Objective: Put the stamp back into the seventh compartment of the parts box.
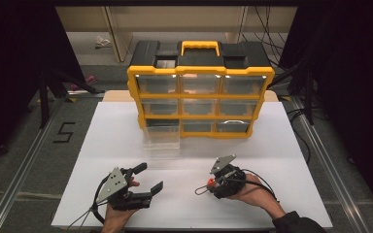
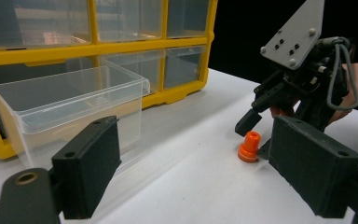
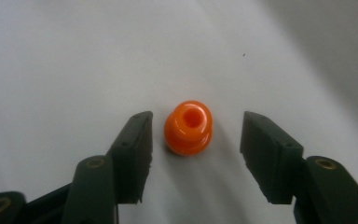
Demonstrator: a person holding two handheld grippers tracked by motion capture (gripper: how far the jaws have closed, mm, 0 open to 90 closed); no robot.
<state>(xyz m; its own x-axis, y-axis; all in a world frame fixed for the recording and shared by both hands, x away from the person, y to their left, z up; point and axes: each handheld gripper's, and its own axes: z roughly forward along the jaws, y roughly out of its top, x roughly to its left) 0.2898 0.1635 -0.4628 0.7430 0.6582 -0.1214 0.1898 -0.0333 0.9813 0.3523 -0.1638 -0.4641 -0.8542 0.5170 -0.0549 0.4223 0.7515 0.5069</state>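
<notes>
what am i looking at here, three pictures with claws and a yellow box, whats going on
A person at a white table holds a hand-operated two-jaw gripper in each hand. The high view looks down from above; the other two come from cameras riding on each gripper. At the back stands a yellow and black plastic organiser with clear drawers; one clear plastic drawer is pulled out. The right gripper has its jaws either side of a small orange rubber plug standing on the table, not yet touching it. The left gripper waits open, holding nothing.

Bright white table, dark surroundings, soft blurry pictures.
</notes>
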